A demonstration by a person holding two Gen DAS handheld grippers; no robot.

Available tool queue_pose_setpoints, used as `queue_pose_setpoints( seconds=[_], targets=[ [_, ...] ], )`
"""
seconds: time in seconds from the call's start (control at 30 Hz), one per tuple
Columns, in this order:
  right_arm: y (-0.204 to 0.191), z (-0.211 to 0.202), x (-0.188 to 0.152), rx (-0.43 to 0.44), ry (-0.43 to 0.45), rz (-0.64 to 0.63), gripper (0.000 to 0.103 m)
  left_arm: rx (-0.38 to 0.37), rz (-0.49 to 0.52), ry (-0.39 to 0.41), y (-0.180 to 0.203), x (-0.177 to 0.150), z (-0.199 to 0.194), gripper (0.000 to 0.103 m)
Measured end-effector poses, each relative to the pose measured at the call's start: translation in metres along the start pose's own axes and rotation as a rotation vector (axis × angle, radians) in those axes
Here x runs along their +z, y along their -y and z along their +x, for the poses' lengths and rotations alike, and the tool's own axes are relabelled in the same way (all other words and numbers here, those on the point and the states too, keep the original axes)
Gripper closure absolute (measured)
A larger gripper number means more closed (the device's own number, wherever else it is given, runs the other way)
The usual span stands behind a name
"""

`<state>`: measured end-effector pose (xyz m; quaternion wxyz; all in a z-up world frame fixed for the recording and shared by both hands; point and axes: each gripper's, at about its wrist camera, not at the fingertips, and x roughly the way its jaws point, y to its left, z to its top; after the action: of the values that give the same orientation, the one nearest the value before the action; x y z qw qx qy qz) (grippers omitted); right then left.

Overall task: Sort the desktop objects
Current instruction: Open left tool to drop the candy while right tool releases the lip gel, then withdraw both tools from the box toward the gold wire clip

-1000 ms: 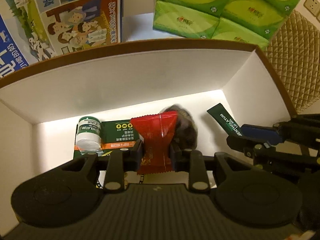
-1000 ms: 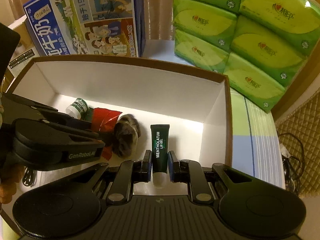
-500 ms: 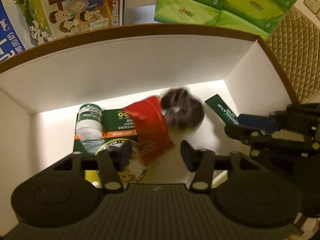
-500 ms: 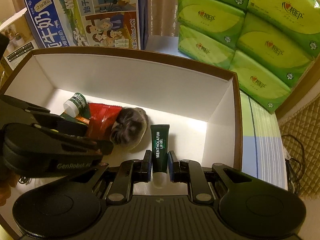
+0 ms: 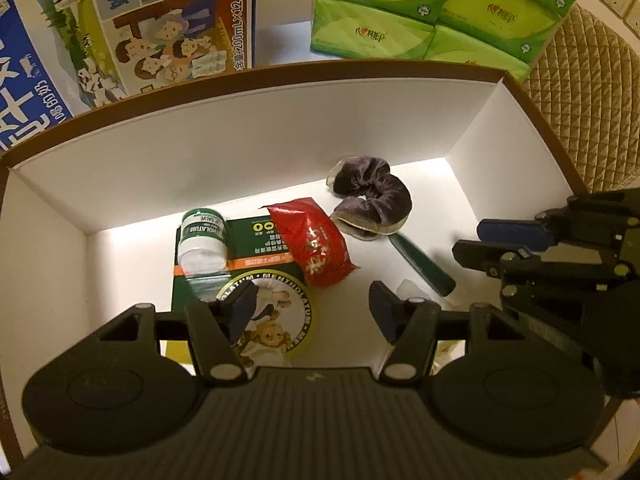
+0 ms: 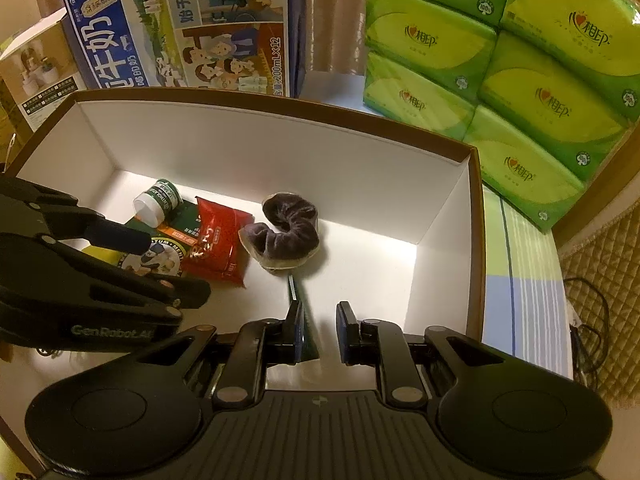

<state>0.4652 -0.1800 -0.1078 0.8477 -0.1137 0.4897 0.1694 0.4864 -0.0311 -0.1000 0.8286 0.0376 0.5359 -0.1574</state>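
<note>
Both tongs released since earlier frames: left gripper (image 5: 310, 304) now spread, empty; right gripper (image 6: 318, 330) now spread, empty. Red snack packet (image 5: 314, 250) dropped inside white box (image 5: 240, 148), lying across green carton (image 5: 256, 248), beside small jar (image 5: 202, 242). Green tube (image 5: 422, 266) flat on box floor, tip under purple scrunchie (image 5: 370, 200). Tissue packs (image 6: 500, 80) behind box.

Both wrist views look steeply down and forward, from close above, into the white box (image 5: 280, 120) (image 6: 280, 140). The left view sits toward the box's left, the right view toward its right. Both share the purple scrunchie (image 5: 374, 194) (image 6: 290, 228) and red packet (image 5: 316, 248) (image 6: 218, 240).
</note>
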Motion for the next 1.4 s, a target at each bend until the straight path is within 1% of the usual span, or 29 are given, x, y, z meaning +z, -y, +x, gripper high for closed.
queue_pose_setpoints(
  seconds=[0.03, 0.07, 0.1, 0.17, 0.23, 0.3, 0.33, 0.37, 0.43, 0.57, 0.63, 0.7, 0.8, 1.07, 1.3, 1.4],
  targets=[
    [0.000, -0.001, 0.000, 0.003, 0.002, -0.001, 0.083, -0.003, -0.002, 0.003, -0.001, -0.001, -0.002, 0.041],
    [-0.001, -0.002, -0.001, 0.011, 0.004, -0.004, 0.075, -0.001, -0.007, 0.007, -0.002, -0.002, -0.004, 0.041],
    [-0.002, -0.004, -0.001, 0.021, 0.006, -0.009, 0.073, 0.007, -0.006, 0.011, -0.003, -0.004, -0.006, 0.040],
    [-0.007, -0.008, -0.003, 0.020, 0.015, -0.030, 0.062, 0.015, -0.005, 0.018, -0.005, -0.007, -0.011, 0.039],
    [-0.010, -0.014, -0.006, 0.042, 0.029, -0.040, 0.053, 0.022, -0.004, 0.021, -0.007, -0.011, -0.016, 0.037],
    [-0.013, -0.019, -0.009, 0.051, 0.038, -0.036, 0.049, 0.034, 0.004, 0.031, -0.009, -0.014, -0.023, 0.034],
    [-0.015, -0.022, -0.010, 0.052, 0.043, -0.033, 0.043, 0.044, 0.006, 0.036, -0.009, -0.016, -0.026, 0.033],
    [-0.016, -0.024, -0.011, 0.046, 0.049, -0.030, 0.033, 0.054, 0.010, 0.042, -0.010, -0.018, -0.029, 0.031],
    [-0.016, -0.031, -0.014, 0.038, 0.065, -0.015, 0.022, 0.064, 0.010, 0.056, -0.011, -0.021, -0.036, 0.024],
    [-0.015, -0.046, -0.020, 0.067, 0.083, 0.019, 0.004, 0.047, -0.012, 0.079, -0.013, -0.030, -0.052, 0.020],
    [-0.016, -0.053, -0.023, 0.072, 0.099, 0.019, 0.002, 0.045, -0.016, 0.089, -0.012, -0.033, -0.059, 0.019],
    [-0.019, -0.060, -0.025, 0.072, 0.110, 0.016, 0.002, 0.050, -0.016, 0.100, -0.011, -0.036, -0.065, 0.017],
    [-0.022, -0.071, -0.029, 0.074, 0.125, 0.020, 0.002, 0.040, -0.018, 0.120, -0.009, -0.042, -0.077, 0.017],
    [-0.022, -0.106, -0.046, 0.104, 0.178, 0.069, 0.002, 0.024, -0.039, 0.198, -0.002, -0.065, -0.120, 0.014],
    [-0.025, -0.134, -0.063, 0.097, 0.214, 0.079, 0.002, 0.075, -0.057, 0.255, 0.005, -0.095, -0.157, 0.014],
    [-0.026, -0.143, -0.074, 0.104, 0.216, 0.088, 0.002, 0.078, -0.080, 0.267, 0.006, -0.111, -0.169, 0.014]
  ],
)
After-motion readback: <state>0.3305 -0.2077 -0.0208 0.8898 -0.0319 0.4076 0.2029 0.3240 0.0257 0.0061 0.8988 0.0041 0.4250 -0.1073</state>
